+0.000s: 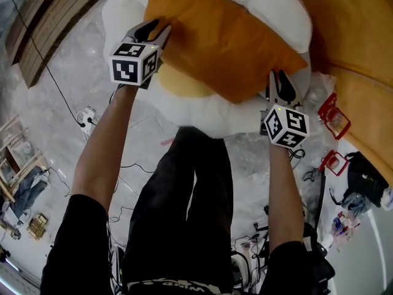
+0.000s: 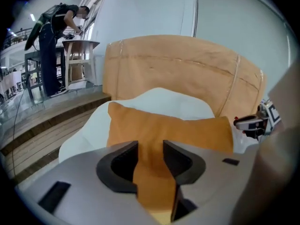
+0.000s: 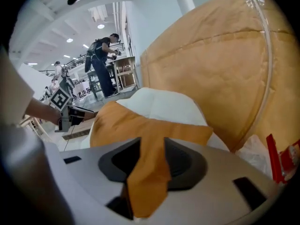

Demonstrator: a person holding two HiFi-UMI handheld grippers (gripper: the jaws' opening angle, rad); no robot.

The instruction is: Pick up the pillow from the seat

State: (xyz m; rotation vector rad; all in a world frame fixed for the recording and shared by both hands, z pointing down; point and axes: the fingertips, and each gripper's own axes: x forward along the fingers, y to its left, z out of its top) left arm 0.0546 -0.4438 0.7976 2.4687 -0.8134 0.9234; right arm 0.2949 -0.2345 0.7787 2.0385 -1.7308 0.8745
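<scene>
An orange pillow (image 1: 221, 35) lies on the white seat cushion (image 1: 202, 112) of a round chair with a tan backrest (image 2: 178, 64). My left gripper (image 1: 161, 32) is at the pillow's near left corner; in the left gripper view the orange fabric (image 2: 152, 182) fills the gap between its jaws (image 2: 150, 151), pinched. My right gripper (image 1: 281, 82) is at the near right corner; in the right gripper view a fold of the pillow (image 3: 145, 182) is clamped between its jaws (image 3: 151, 149). The pillow (image 3: 136, 121) still rests on the seat (image 3: 164, 104).
Wooden steps (image 1: 49, 17) run at the left, with cables over the marble floor (image 1: 61, 103). Red tools (image 1: 334, 115) and a black bag (image 1: 365, 177) lie to the right of the chair. A person (image 2: 56, 36) stands at a far table. My own legs (image 1: 184, 208) are close to the seat's front.
</scene>
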